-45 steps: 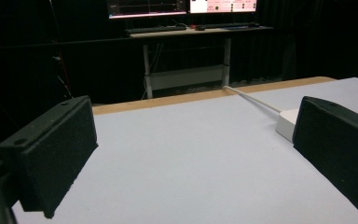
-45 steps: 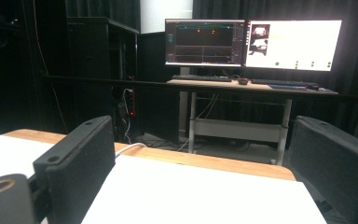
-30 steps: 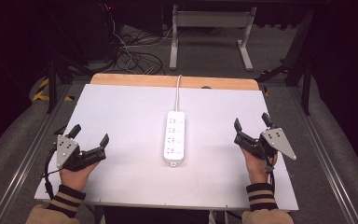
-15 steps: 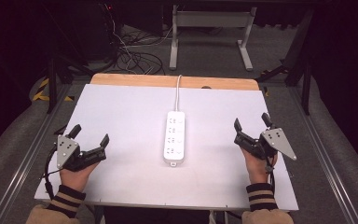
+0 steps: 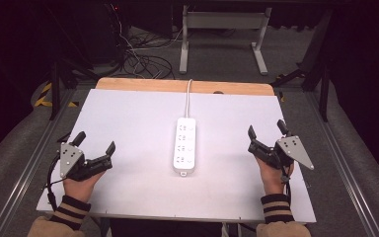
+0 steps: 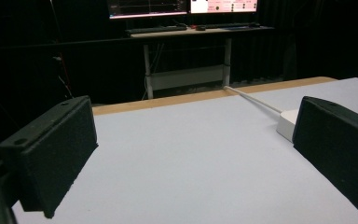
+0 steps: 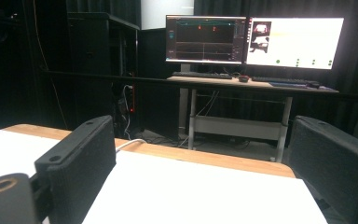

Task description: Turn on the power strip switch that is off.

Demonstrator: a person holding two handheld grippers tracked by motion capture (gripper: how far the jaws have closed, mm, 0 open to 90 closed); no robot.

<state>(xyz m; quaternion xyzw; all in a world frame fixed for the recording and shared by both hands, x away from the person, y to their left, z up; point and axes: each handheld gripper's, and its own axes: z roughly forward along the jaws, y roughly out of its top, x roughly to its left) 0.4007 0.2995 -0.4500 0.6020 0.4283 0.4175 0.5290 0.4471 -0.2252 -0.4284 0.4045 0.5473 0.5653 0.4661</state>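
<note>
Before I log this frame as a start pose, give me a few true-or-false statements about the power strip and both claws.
1. The power strip lies between the two claws. True.
2. The left claw grips the strip. False: it is open and sits apart from the strip, holding nothing.
3. The strip's cord runs toward the table's far edge. True.
4. The right claw is shut. False: its jaws stand wide apart.
5. The strip stands on its side. False: it lies flat, sockets up.

1. Beyond my white counter (image 5: 128, 128), grey carpet floor (image 5: 217, 54) with tangled cables (image 5: 143, 61)
2. A far desk (image 7: 242, 83) carries two lit monitors (image 7: 254, 39)
3. Dark curtains (image 7: 42, 37) behind, room dim
</note>
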